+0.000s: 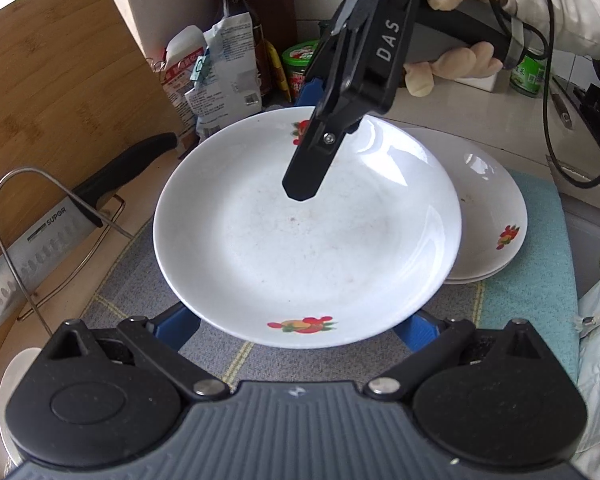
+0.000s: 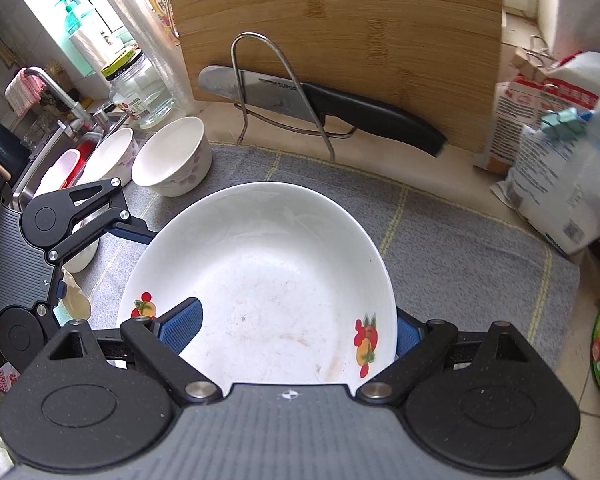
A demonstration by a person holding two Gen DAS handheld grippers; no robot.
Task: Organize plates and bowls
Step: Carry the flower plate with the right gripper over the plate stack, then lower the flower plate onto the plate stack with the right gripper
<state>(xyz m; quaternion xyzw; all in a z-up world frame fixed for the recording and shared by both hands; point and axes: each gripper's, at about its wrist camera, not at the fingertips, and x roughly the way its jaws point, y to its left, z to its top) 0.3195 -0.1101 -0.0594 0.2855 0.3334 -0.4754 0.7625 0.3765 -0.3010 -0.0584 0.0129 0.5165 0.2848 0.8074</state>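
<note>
Together, both grippers' fingers point(image 2: 182, 326) clasp the flowered plate point(image 1: 300, 240) at opposite rims.

Quick count of what's out here. Plates: three that I can make out, one big white plate point(image 1: 300, 240) on top with fruit prints, plus a stack of two plates point(image 1: 496, 216) beside it. Bowls: two white bowls point(image 2: 172, 160) with floral print clearly in view near the sink, maybe more behind them, can't tell. One kitchen knife point(image 2: 320, 108), one wire rack point(image 2: 284, 92), one bamboo cutting board point(image 2: 340, 40), one glass jar point(image 2: 140, 88), and one dark sauce bottle point(image 1: 232, 12).
</note>
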